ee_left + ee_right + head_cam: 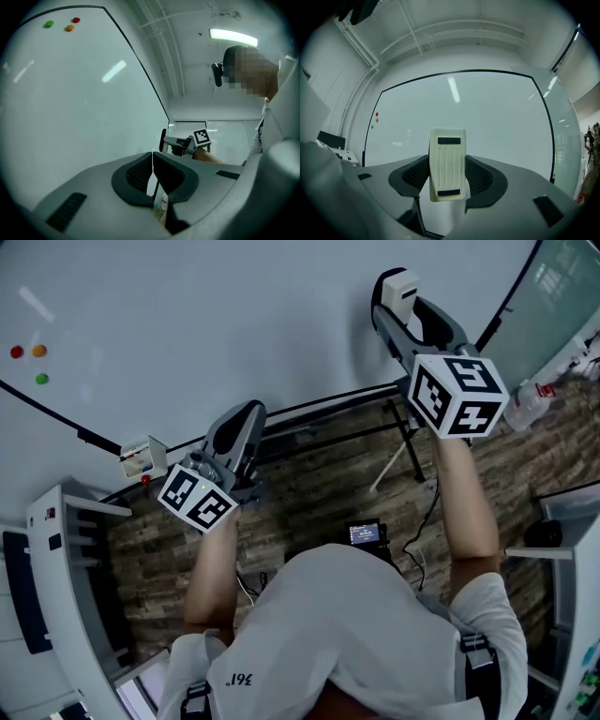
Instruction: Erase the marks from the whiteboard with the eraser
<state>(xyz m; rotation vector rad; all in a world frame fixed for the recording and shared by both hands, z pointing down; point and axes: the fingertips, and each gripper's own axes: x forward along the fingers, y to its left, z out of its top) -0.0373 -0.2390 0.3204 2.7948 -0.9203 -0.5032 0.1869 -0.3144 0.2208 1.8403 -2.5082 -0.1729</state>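
The whiteboard [234, 315] fills the top of the head view, and I see no pen marks on it. My right gripper [389, 306] is shut on a cream ribbed eraser [401, 284], held up at the board's surface near its lower right. In the right gripper view the eraser [447, 164] stands upright between the jaws, facing the whiteboard [487, 117]. My left gripper [246, 413] hangs lower, just below the board's bottom edge. Its jaws are shut with nothing between them [152, 161].
Red, orange and green magnets [28, 360] sit at the board's left. A small white box [143, 457] rests on the board's lower frame. The stand's legs [405, 442] cross the wood floor. A white desk [66, 559] is at the left, a plastic bottle [527, 404] at the right.
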